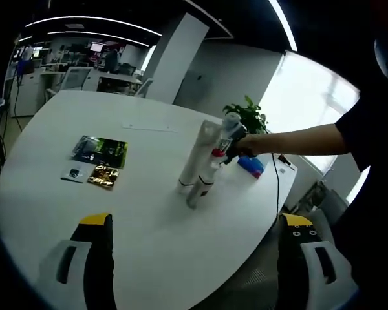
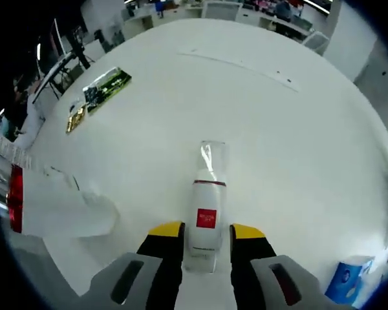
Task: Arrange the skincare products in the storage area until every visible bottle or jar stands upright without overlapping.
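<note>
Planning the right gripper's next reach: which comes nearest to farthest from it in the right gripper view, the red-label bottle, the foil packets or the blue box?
1. Red-label bottle, between the right gripper's jaws.
2. Blue box, low right.
3. Foil packets, far upper left across the table.

White round table (image 1: 149,245) carries bottles (image 1: 195,165), sachets (image 1: 100,154), blue box (image 1: 251,166).

You face round white table (image 1: 149,219). Bright window (image 1: 310,110) at 2 o'clock, white pillar (image 1: 174,61) at 12, office desks (image 1: 84,77) at 11, ceiling strip lights (image 1: 90,20) overhead.
</note>
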